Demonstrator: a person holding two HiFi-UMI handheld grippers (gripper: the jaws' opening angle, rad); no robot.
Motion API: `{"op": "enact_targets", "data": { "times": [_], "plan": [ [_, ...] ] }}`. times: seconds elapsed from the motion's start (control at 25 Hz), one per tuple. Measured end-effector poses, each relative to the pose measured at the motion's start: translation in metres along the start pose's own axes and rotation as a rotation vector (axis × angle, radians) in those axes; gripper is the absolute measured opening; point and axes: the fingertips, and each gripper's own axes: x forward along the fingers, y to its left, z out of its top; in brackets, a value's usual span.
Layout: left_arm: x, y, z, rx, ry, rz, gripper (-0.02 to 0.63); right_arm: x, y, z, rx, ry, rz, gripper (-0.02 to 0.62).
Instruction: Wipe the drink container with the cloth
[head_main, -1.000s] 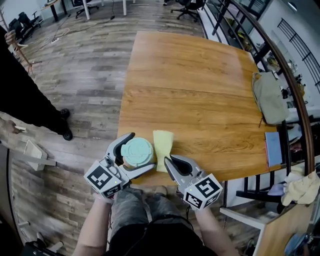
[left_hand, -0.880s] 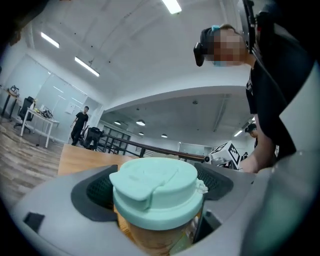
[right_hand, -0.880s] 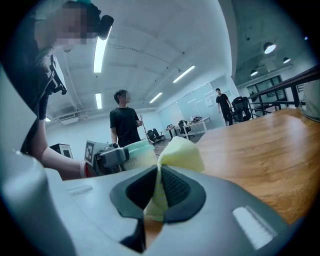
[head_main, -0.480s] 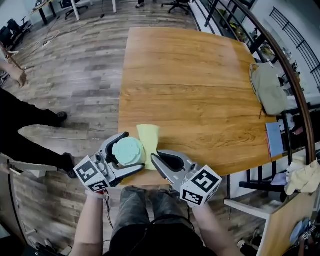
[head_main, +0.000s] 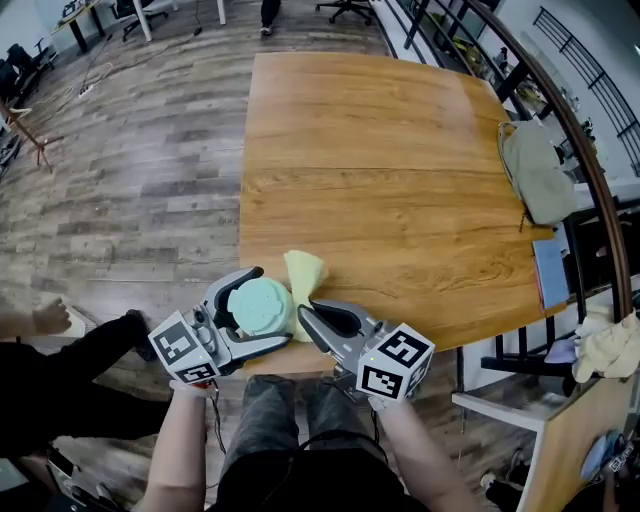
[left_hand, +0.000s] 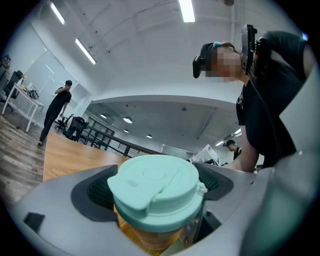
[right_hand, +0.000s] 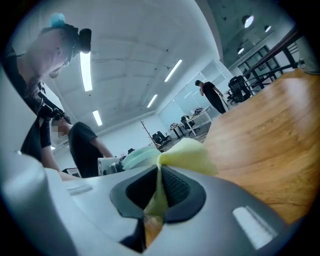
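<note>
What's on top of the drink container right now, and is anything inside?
A mint-green lid caps the drink container, held by the left gripper. The lid hides the contents.

The head view looks steeply down from above the person's lap onto the worktop (head_main: 400, 200). The left hand-held gripper (head_main: 276, 304) and right hand-held gripper (head_main: 305, 314) sit at its near edge. The left gripper view sits right against the drink container (left_hand: 155, 187) and tilts up toward the ceiling. The right gripper view, equally close, tilts up past the cloth (right_hand: 187, 152). All three views share the container's lid and the worktop.
</note>
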Motion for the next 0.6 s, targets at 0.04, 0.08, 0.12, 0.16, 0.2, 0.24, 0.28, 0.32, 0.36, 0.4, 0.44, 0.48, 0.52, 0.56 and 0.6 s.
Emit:
{"op": "enact_targets", "data": {
  "times": [0.04, 0.08, 0.12, 0.16, 0.2, 0.24, 0.28, 0.32, 0.36, 0.4, 0.44, 0.48, 0.52, 0.56, 0.6],
  "plan": [
    [-0.001, 0.001, 0.0, -0.004, 0.002, -0.005, 0.477, 0.0, -0.005, -0.006, 0.01, 0.015, -0.014, 0.029],
    [-0.003, 0.002, 0.0, -0.008, 0.003, -0.008, 0.477, 0.0, -0.011, -0.012, 0.022, 0.031, -0.028, 0.029],
    [-0.004, 0.004, 0.0, -0.013, 0.003, -0.011, 0.477, 0.001, -0.016, -0.018, 0.033, 0.046, -0.041, 0.029],
    [-0.006, 0.006, 0.0, -0.018, 0.003, -0.013, 0.477, 0.001, -0.021, -0.023, 0.044, 0.058, -0.054, 0.029],
    [-0.007, 0.007, 0.0, -0.022, 0.002, -0.014, 0.477, 0.0, -0.026, -0.028, 0.055, 0.067, -0.066, 0.029],
    [-0.009, 0.008, 0.0, -0.026, 0.001, -0.015, 0.477, -0.001, -0.031, -0.033, 0.063, 0.074, -0.078, 0.029],
    [-0.01, 0.008, -0.001, -0.03, 0.001, -0.017, 0.477, -0.002, -0.035, -0.037, 0.071, 0.081, -0.09, 0.029],
    [-0.011, 0.009, -0.002, -0.034, 0.001, -0.018, 0.477, -0.003, -0.039, -0.041, 0.077, 0.087, -0.102, 0.029],
    [-0.012, 0.009, -0.002, -0.036, 0.002, -0.021, 0.477, -0.004, -0.043, -0.045, 0.082, 0.094, -0.114, 0.029],
    [-0.013, 0.01, -0.002, -0.038, 0.003, -0.024, 0.477, -0.005, -0.047, -0.049, 0.086, 0.1, -0.125, 0.029],
    [-0.014, 0.01, -0.002, -0.04, 0.003, -0.027, 0.477, -0.006, -0.05, -0.053, 0.088, 0.107, -0.136, 0.029],
    [-0.014, 0.01, -0.002, -0.042, 0.003, -0.03, 0.477, -0.007, -0.053, -0.056, 0.089, 0.114, -0.147, 0.029],
    [-0.015, 0.01, -0.002, -0.043, 0.001, -0.033, 0.477, -0.008, -0.056, -0.059, 0.09, 0.121, -0.157, 0.029],
    [-0.014, 0.01, -0.002, -0.044, 0.0, -0.036, 0.477, -0.01, -0.059, -0.062, 0.091, 0.127, -0.167, 0.029],
    [-0.014, 0.009, -0.002, -0.044, 0.0, -0.039, 0.477, -0.011, -0.061, -0.064, 0.092, 0.133, -0.175, 0.029]
  ]
}}
